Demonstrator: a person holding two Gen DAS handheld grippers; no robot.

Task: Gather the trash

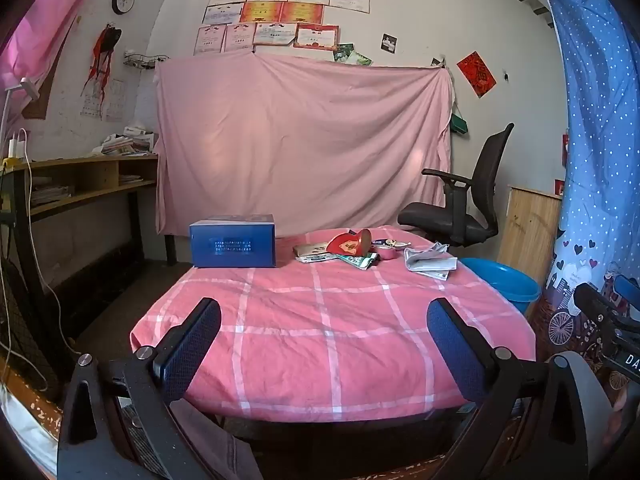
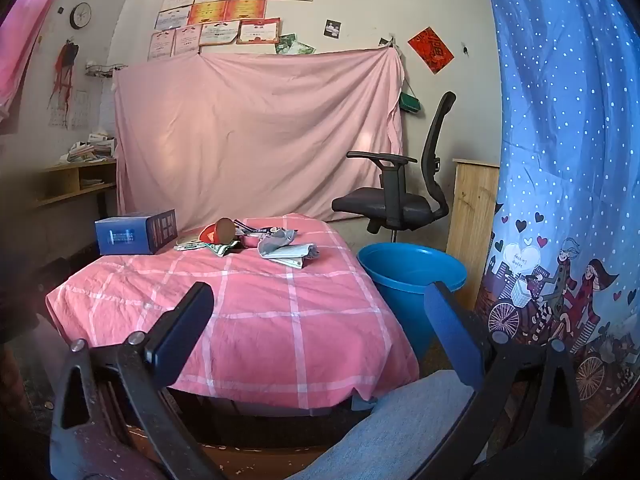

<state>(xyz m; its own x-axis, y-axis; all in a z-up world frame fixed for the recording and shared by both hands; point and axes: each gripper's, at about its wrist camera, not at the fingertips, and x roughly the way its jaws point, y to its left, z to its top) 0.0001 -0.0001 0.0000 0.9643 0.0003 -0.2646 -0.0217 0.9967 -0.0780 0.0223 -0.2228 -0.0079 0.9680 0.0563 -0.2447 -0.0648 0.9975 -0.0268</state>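
A pale pink sheet [image 1: 304, 140] hangs across the whitish back wall below rows of certificates [image 1: 280, 16]. A black office chair [image 2: 404, 184] stands near a blue dotted curtain [image 2: 560, 120]. Wooden shelves [image 1: 88, 180] line the left wall under a round clock [image 1: 123, 0], possibly holding papers.

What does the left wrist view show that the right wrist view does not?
Only the left wrist view: a white charger and cable at the far left, and part of the right gripper.

Only the right wrist view: the bucket's full open rim, and a grey trouser leg.

Both: the pink checked table, blue box, trash pile, office chair.
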